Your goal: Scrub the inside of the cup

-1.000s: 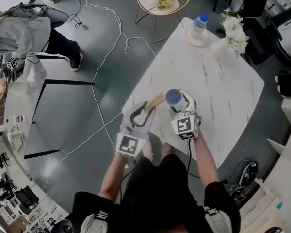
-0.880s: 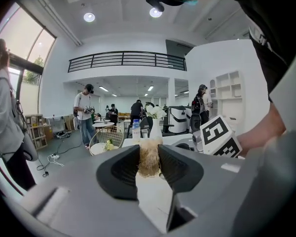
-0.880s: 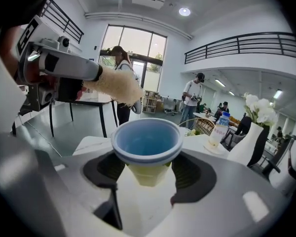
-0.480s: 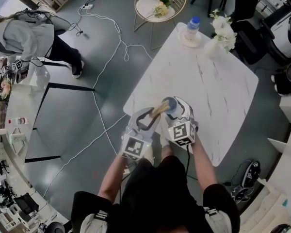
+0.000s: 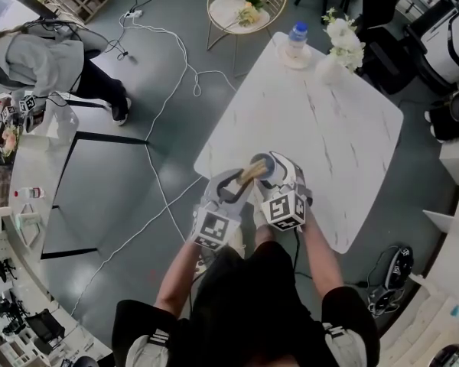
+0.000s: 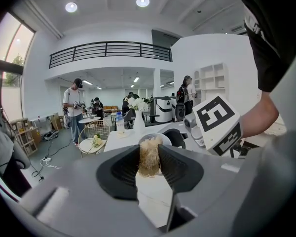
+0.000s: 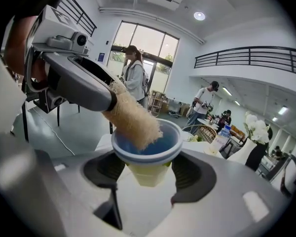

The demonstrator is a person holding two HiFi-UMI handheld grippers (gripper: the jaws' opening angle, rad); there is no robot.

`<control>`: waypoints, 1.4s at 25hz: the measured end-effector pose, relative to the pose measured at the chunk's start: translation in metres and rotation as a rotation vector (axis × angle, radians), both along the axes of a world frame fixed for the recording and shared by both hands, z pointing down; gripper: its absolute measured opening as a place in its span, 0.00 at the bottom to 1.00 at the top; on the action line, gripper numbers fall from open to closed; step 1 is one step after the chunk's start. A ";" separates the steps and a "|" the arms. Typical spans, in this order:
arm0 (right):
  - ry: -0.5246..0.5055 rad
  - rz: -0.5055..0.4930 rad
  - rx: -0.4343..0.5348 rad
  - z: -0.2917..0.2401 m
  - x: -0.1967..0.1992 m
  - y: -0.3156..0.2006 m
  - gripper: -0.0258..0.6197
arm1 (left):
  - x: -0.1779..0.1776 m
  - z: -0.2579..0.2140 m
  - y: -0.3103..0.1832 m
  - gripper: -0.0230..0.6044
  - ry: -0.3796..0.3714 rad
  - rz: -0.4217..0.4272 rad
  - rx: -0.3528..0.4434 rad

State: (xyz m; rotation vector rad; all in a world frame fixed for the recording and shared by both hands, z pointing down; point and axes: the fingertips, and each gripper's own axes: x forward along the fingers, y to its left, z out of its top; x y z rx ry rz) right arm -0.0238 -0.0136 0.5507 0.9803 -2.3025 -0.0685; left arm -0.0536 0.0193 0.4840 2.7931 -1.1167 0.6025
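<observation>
Scrubbing so far: judged just under way, with the tip of the loofah scrubber dipped past the rim and against the blue inner wall of the cup, not down at the bottom.
Left to do: probably working round the rest of the wall and the bottom, then drawing the scrubber out; no water or suds visible, so cleanliness impossible to tell.
Left tool: clamped on the near end of the scrubber, aimed at the cup's mouth.
Right tool: clamped on the pale yellow outside of the cup, below the rim.
Cup's place: held in the air, mouth tipped toward the left tool, over the near edge of the white marble desk, not resting on it.
Count, task things: one cup, one scrubber, two tools.
Count, on the desk: one water bottle and one vase of white flowers, both at the far end, well apart from the cup.
Count, beyond the desk: one round side table with a small bunch of flowers.
</observation>
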 end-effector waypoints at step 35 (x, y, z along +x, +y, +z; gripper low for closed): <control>0.120 -0.049 0.051 -0.007 -0.011 0.045 0.50 | -0.003 0.005 0.039 0.23 -0.064 0.056 -0.057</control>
